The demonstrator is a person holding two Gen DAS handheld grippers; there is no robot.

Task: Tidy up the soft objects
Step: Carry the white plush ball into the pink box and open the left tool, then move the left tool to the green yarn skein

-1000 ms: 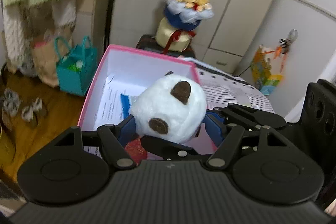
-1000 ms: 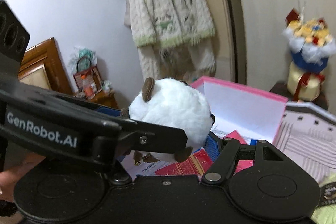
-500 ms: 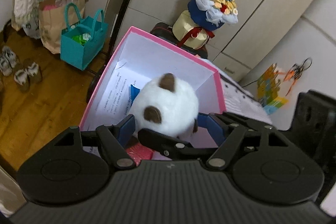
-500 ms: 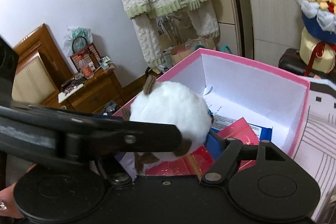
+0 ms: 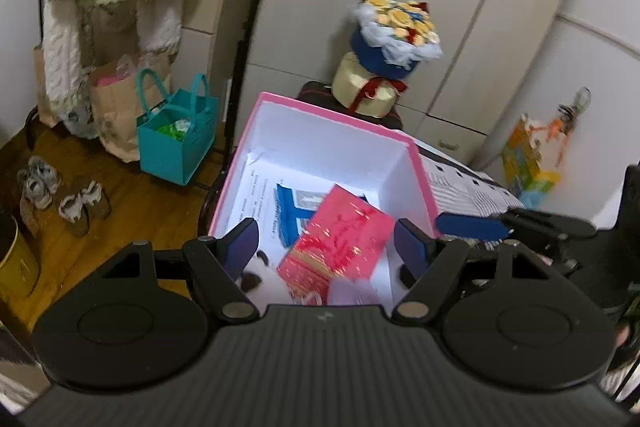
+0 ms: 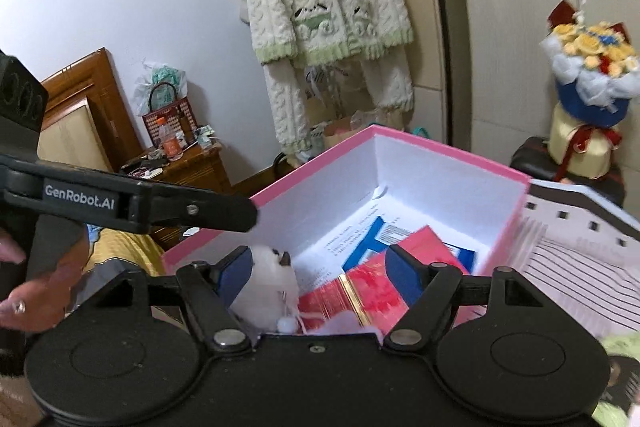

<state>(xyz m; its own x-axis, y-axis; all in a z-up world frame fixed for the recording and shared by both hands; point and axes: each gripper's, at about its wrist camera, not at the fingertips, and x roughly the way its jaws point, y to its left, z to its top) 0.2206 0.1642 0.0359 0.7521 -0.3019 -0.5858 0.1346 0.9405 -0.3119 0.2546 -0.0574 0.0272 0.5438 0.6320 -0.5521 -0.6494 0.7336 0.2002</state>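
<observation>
both claws gape empty, left claw beside right claw, angled downward.

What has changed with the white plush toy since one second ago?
The white plush toy, then held up between both grippers, now lies low at the near edge of the pink box, let go. The left gripper and right gripper stand open. The red packet and papers stayed in the box.
</observation>
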